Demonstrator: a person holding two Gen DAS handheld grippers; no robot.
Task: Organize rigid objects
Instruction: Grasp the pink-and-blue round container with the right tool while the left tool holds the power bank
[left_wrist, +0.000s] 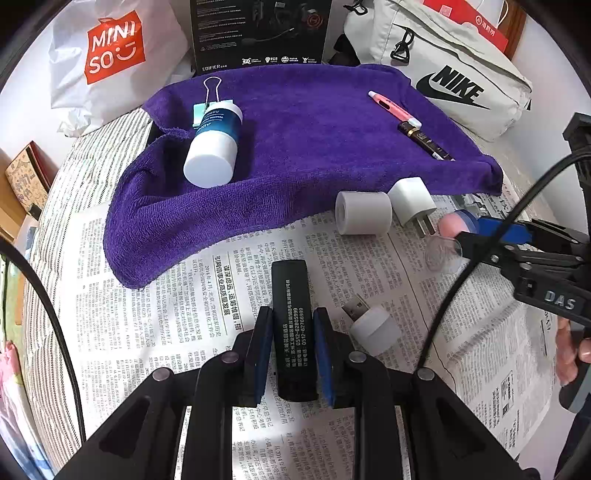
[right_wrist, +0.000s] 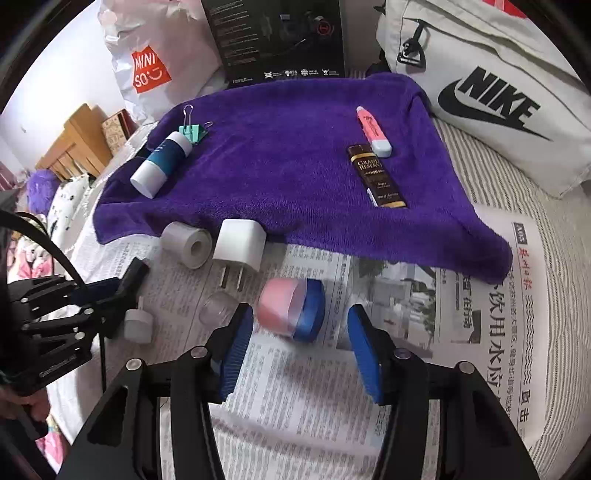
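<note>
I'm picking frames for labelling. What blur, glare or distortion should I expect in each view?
Left wrist: fisheye bends the newspaper and towel edges; lighter print sharp; daylight even, no glare. Right wrist: same bending; pink jar slightly smeared, chocolate bar label crisp.

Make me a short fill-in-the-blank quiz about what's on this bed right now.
1. The left gripper is shut on the ___ rectangular lighter.
2. The green binder clip lies on the ___ towel.
3. The white wall charger rests on the ___.

Missing words: black; purple; newspaper
</note>
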